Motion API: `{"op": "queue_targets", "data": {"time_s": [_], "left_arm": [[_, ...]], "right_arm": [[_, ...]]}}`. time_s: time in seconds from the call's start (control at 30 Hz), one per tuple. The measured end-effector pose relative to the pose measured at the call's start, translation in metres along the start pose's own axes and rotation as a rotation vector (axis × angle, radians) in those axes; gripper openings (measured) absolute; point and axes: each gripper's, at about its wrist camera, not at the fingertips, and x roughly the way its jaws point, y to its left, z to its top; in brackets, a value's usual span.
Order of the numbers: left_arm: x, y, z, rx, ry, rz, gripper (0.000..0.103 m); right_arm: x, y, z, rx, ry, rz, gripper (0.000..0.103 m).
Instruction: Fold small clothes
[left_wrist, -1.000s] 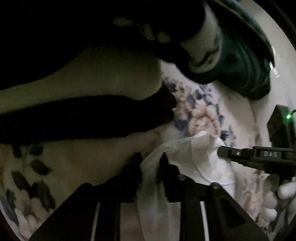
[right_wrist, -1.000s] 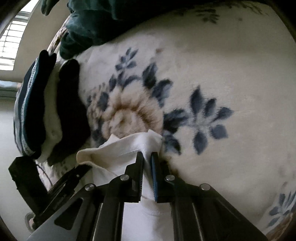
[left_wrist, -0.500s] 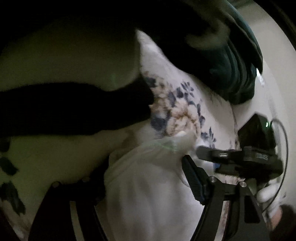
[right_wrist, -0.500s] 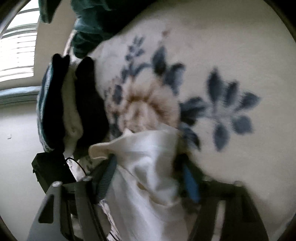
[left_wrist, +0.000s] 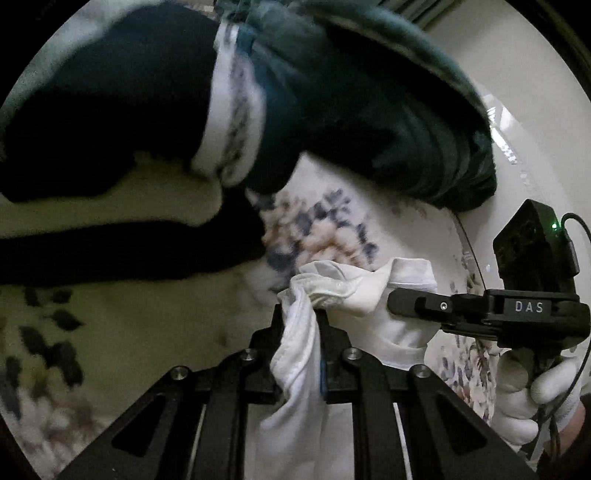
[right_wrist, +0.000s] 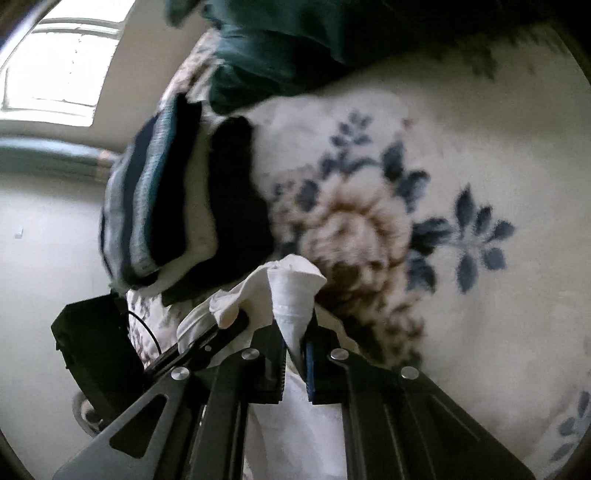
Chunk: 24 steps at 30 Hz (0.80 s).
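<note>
Nearest to me, the left gripper (left_wrist: 298, 317) had its two black fingers pinched on a bunched edge of the white garment (left_wrist: 354, 291), the jaws closing with the cloth squeezed between them and only a narrow gap left. The fabric ran down between the fingers and hung in a loose fold below them.

Just beside it, the right gripper (right_wrist: 295, 325) was doing the same on another corner of that white garment (right_wrist: 291, 291): its jaws were closing too, nearly together, with a pointed tuck of cloth sticking up out of the pinch. From the left camera its finger showed side-on, pressed into the cloth, and behind it a gloved hand (left_wrist: 532, 391) wrapped the handle. The garment stretched between the two grippers, lifted a little off the bed.

Under it lay a cream blanket (right_wrist: 461, 155) printed with blue leaves and a brown flower.

Beyond the garment, a stack of folded clothes (right_wrist: 177, 199) sat on the blanket, dark pieces with a pale one between and a striped edge on the outside.

Farther off, a heap of dark green fabric (left_wrist: 388, 122) was piled against the far end of the bed. Past that, a bright window (right_wrist: 62, 59) lit the pale wall.
</note>
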Motion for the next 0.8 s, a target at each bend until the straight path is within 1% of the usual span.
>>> {"op": "queue_targets", "data": {"time_s": [0.1, 0.13, 0.2, 0.27, 0.37, 0.5, 0.53, 0.57, 0.6, 0.63, 0.67, 0.7, 0.73, 0.77, 0.8], "left_arm": [[-0.023, -0.013, -0.005, 0.000, -0.046, -0.006, 0.011], [-0.024, -0.015, -0.006, -0.006, -0.057, -0.010, 0.011], [-0.045, -0.024, -0.015, -0.004, -0.090, -0.016, 0.011], [-0.059, -0.034, -0.025, 0.000, -0.110, -0.020, 0.011], [-0.084, -0.046, -0.049, 0.001, -0.128, -0.028, 0.011], [-0.104, -0.052, -0.086, -0.036, -0.108, -0.040, 0.011], [-0.105, -0.053, -0.094, -0.044, -0.098, -0.043, 0.011], [-0.109, -0.053, -0.105, -0.051, -0.080, -0.043, 0.012], [-0.112, -0.053, -0.117, -0.055, -0.051, -0.037, 0.015], [-0.113, -0.054, -0.125, -0.063, -0.026, -0.040, 0.016], [-0.114, -0.051, -0.142, -0.095, 0.021, -0.040, 0.025], [-0.118, -0.049, -0.156, -0.118, 0.056, -0.028, 0.042], [-0.122, -0.046, -0.167, -0.133, 0.079, -0.021, 0.049], [-0.129, -0.040, -0.189, -0.162, 0.114, -0.032, 0.058], [-0.134, -0.035, -0.204, -0.182, 0.143, -0.031, 0.062]], "right_arm": [[-0.020, 0.020, -0.011, -0.062, -0.023, 0.004, 0.008], [-0.029, 0.027, -0.017, -0.080, -0.031, 0.009, 0.008], [-0.043, 0.035, -0.029, -0.108, -0.042, 0.010, 0.008], [-0.060, 0.043, -0.048, -0.137, -0.059, 0.026, 0.008], [-0.079, 0.055, -0.080, -0.190, -0.083, 0.019, 0.007], [-0.091, 0.055, -0.129, -0.202, -0.086, 0.015, 0.007], [-0.093, 0.054, -0.147, -0.201, -0.080, 0.008, 0.007], [-0.094, 0.053, -0.158, -0.200, -0.075, 0.004, 0.007], [-0.095, 0.051, -0.174, -0.198, -0.061, -0.004, 0.007], [-0.095, 0.049, -0.187, -0.198, -0.051, -0.019, 0.008], [-0.095, 0.047, -0.199, -0.199, -0.037, -0.035, 0.008], [-0.094, 0.044, -0.208, -0.200, -0.012, -0.044, 0.008], [-0.090, 0.038, -0.224, -0.193, 0.048, -0.063, 0.011], [-0.087, 0.033, -0.234, -0.189, 0.089, -0.088, 0.020], [-0.084, 0.027, -0.243, -0.183, 0.126, -0.115, 0.027]]}}
